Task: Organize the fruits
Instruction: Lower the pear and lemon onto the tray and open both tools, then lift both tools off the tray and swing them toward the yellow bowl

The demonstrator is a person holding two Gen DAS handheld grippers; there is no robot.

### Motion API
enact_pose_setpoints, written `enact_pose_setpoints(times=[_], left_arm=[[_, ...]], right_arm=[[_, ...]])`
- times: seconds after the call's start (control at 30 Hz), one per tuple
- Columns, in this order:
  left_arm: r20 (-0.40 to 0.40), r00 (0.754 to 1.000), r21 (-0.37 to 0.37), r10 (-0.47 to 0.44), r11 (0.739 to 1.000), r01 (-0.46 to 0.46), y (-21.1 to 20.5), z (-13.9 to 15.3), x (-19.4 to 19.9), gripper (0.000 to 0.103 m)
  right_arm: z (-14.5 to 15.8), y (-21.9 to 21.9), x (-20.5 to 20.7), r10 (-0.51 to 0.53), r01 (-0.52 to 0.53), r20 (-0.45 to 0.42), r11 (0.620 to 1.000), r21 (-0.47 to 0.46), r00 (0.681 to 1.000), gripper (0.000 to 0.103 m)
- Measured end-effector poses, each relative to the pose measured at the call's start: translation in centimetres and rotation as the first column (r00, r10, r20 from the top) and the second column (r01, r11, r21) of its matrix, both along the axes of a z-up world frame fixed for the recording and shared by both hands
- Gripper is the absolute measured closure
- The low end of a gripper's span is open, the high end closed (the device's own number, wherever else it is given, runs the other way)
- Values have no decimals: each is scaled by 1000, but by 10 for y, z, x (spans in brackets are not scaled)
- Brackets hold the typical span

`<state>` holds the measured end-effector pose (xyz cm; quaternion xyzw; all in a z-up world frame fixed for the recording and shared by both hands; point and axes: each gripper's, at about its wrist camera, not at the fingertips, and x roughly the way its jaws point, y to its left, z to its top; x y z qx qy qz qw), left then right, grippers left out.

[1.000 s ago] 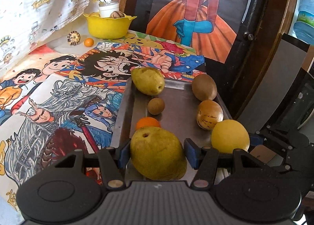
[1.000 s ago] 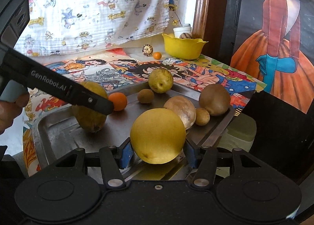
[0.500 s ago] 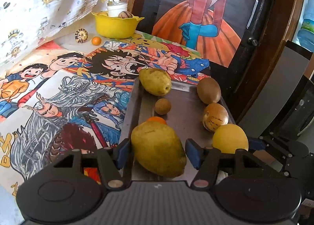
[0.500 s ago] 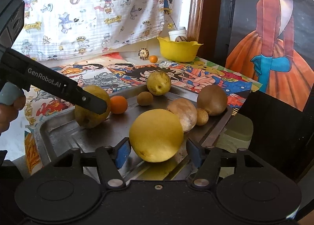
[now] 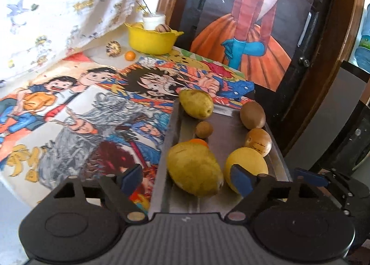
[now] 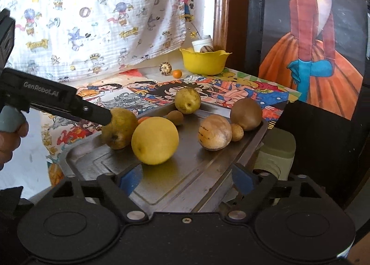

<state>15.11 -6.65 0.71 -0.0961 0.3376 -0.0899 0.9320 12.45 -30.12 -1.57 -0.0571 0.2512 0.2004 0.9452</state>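
A metal tray holds several fruits. A big yellow-green pear lies at its near left corner, between the opening jaws of my left gripper, and neither pad touches it. A round yellow fruit rests on the tray just ahead of my right gripper. Its jaws are opening too, with nothing between them. Farther back lie a second pear, a brown kiwi, a tan round fruit, a small brown fruit and an orange.
A yellow bowl with a white cup stands at the table's far end, beside a striped ball and a tiny orange. Cartoon posters cover the table left of the tray. The tray's right edge sits at the table edge.
Both grippers have spread wide and drawn back a little. The pear and the round yellow fruit, held a second ago, now lie free on the tray.
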Motion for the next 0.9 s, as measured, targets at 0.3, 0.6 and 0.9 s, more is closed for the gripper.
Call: enact_pose_setpoints(times=[0.3,0.6,0.9], left_arm=[[6,1000,54,28,998,-28,18,7,-32,1],[-65,997,148,47,988,-37,37,5,-51,1],[-76,991,187,110,978,-94,57,12,-58,1]], right_arm=[[11,2,-20,-54,60,-111,997,50,992,1],[24,0,-27,-101,132,-276,986,98,956,1],[40,19,-31,-44,65,-294,996,64,955,1]])
